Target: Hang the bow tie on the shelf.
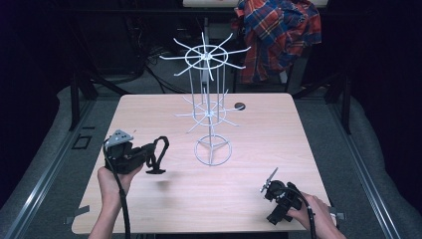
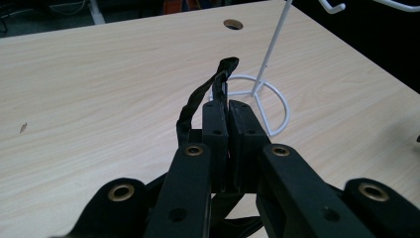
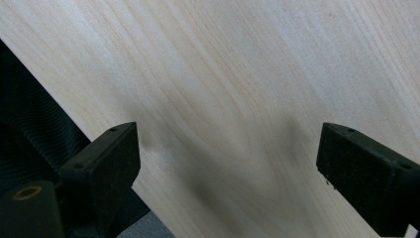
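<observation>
Black looped band (image 2: 208,91), perhaps a hair tie, pinched in left gripper (image 2: 227,111) near rack (image 1: 211,99); right gripper (image 3: 228,163) wide apart over tabletop (image 3: 223,74) edge.

Each black hand-held gripper (image 1: 158,155) trails a black cable; brass-ringed screw holes stud the left's linkage, topped by a grey three-cornered plate.

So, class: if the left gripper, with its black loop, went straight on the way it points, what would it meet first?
Probably the ring base of the white wire stand: the left gripper, shut on the black loop, aims at it across bare table. Depth is uncertain.
</observation>
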Action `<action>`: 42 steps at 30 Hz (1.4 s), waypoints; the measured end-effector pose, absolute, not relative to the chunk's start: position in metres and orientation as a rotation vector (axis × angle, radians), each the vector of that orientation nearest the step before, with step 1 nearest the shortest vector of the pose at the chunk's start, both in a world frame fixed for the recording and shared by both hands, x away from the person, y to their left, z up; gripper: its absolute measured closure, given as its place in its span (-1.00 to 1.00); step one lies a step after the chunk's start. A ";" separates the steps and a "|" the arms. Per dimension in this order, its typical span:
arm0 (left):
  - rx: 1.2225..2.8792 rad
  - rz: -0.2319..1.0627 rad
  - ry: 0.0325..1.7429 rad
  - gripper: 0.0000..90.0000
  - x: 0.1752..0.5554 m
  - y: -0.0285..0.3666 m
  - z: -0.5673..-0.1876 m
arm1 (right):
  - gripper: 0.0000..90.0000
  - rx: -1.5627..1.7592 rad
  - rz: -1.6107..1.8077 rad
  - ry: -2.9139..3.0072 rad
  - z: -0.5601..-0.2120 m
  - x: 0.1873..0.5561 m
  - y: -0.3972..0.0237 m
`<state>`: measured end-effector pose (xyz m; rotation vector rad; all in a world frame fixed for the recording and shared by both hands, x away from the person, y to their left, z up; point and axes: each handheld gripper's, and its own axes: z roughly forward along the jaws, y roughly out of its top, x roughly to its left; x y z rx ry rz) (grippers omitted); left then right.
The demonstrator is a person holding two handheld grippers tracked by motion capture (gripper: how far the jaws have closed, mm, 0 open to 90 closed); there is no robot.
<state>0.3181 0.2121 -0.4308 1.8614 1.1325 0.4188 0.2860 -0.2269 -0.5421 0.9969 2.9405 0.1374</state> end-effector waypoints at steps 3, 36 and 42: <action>1.849 0.418 1.133 0.92 0.323 0.211 -0.429 | -0.79 0.997 0.139 2.938 -0.542 0.286 -0.227; 1.717 0.445 1.096 0.92 0.367 0.201 -0.413 | -0.80 1.103 0.144 2.894 -0.541 0.273 -0.250; 1.713 0.435 1.084 0.92 0.372 0.198 -0.413 | -0.80 1.122 0.140 2.886 -0.541 0.270 -0.254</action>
